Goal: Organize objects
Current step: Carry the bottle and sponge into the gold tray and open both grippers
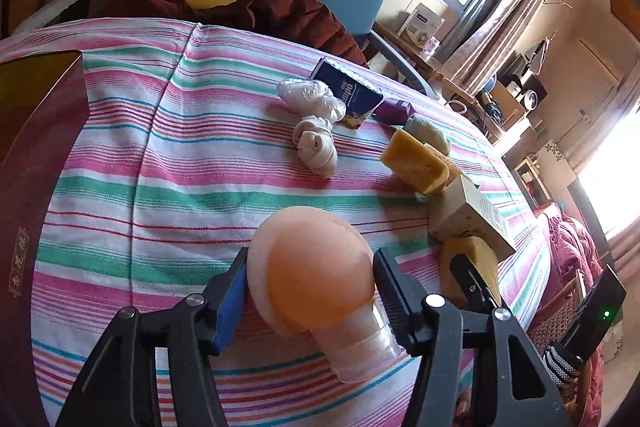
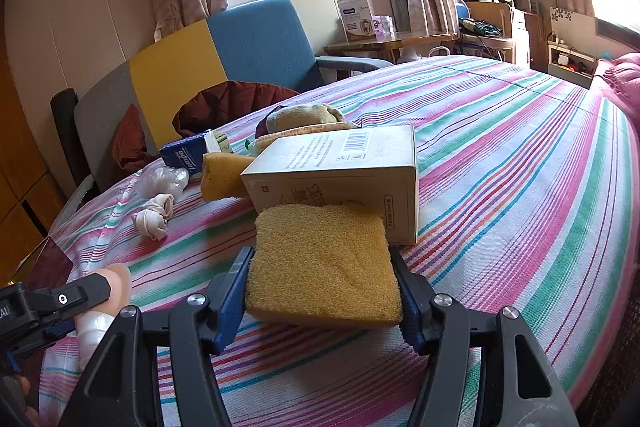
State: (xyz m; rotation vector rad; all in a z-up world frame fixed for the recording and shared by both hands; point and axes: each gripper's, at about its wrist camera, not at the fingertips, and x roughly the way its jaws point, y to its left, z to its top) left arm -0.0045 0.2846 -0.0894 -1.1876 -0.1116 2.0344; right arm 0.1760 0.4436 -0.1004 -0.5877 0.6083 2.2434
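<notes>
My left gripper (image 1: 310, 263) is shut on a peach, mushroom-shaped soft bottle (image 1: 316, 275) with a clear neck, held just above the striped bedsheet (image 1: 168, 163). My right gripper (image 2: 322, 267) is shut on a yellow sponge (image 2: 324, 267), right in front of a white carton (image 2: 340, 167). The left gripper and its bottle (image 2: 116, 283) show at the left edge of the right wrist view. The right gripper (image 1: 476, 283) and its sponge (image 1: 472, 251) show at the right of the left wrist view.
On the bed lie a rolled white cloth (image 1: 316, 145), a crumpled clear plastic bag (image 1: 312, 97), a blue tissue pack (image 1: 348, 93), a second yellow sponge (image 1: 416, 163), a purple item (image 1: 394, 109) and a beige sock ball (image 1: 430, 131). A dark red box (image 1: 36, 131) stands at left. A blue-yellow chair (image 2: 240, 51) stands behind the bed.
</notes>
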